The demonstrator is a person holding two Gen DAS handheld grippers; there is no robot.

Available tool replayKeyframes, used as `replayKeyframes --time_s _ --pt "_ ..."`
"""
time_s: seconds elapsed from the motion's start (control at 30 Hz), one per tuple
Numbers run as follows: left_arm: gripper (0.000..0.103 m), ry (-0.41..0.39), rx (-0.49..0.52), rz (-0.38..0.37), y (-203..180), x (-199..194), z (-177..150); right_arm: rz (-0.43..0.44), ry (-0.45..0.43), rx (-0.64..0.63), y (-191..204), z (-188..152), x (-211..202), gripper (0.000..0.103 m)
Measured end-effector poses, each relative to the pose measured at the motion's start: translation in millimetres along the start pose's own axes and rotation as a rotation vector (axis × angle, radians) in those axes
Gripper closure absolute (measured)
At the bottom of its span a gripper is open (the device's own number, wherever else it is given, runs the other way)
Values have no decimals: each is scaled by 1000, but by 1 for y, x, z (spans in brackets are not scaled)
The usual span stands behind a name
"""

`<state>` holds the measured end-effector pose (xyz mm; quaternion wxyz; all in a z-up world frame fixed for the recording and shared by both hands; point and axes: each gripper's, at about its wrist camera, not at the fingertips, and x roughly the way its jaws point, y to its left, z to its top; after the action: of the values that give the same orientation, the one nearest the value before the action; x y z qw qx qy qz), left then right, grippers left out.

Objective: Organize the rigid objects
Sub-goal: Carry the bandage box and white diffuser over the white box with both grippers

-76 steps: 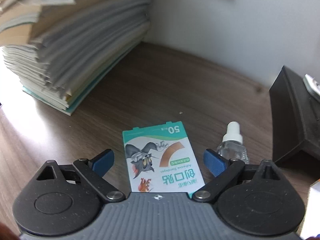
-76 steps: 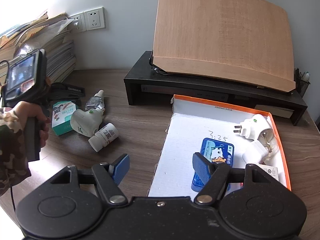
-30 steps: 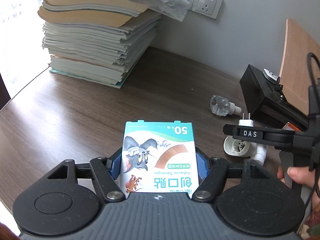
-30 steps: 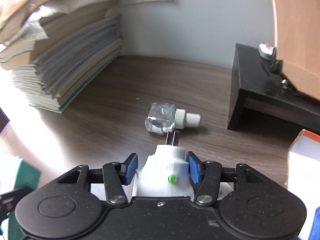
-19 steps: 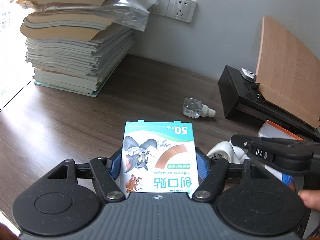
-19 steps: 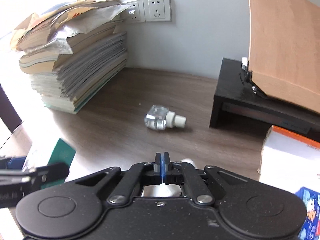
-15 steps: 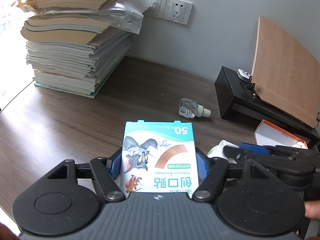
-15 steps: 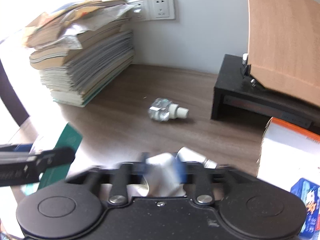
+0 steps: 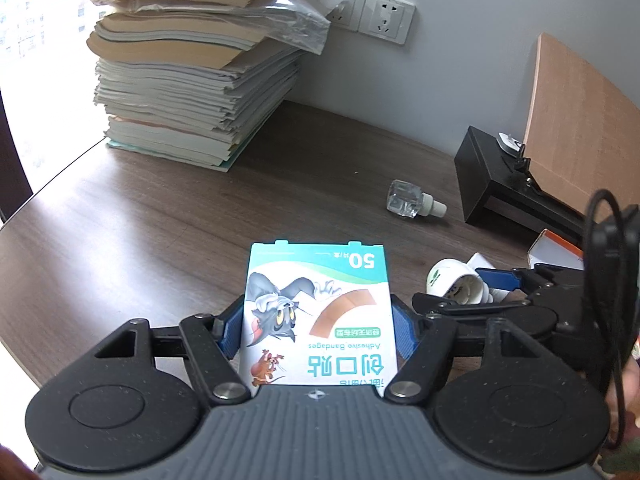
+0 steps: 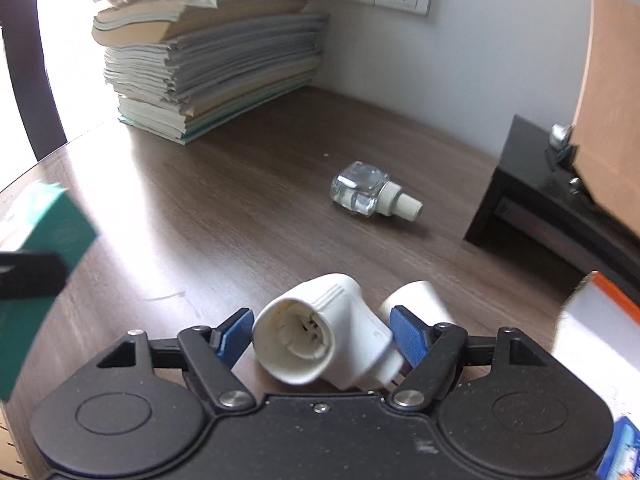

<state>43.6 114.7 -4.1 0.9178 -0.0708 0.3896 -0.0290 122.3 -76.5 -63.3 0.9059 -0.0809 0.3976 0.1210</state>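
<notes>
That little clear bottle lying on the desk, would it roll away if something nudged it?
The clear bottle lies on its side, so a nudge might turn it. Its body looks blocky with flat faces, so it probably rocks rather than rolls far. It looks like glass or hard plastic, likely smooth and slippery between pads.

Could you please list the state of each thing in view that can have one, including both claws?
Left claw: shut on the bandage box.
Bandage box: held, print upside down to the camera.
Right claw: open, jaws have just been opening, white plug adapter between them.
White plug adapter: lying on its side, socket end toward the camera.
Clear glass bottle: lying on its side, capped.
Paper stack: piled high, uneven.
</notes>
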Motion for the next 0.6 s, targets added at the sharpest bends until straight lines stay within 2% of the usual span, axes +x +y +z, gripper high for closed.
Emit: replayKeyframes --time_s 0.07,0.3,0.6 --pt "32 0 -6 8 2 -2 -1 1 23 -19 3 -2 8 16" --pt "32 -12 -13 9 4 -6 1 -2 -34 27 6 -11 -11 17" --pt "32 -25 47 -54 -26 -11 6 -41 -128 184 -12 -15 -88 17"
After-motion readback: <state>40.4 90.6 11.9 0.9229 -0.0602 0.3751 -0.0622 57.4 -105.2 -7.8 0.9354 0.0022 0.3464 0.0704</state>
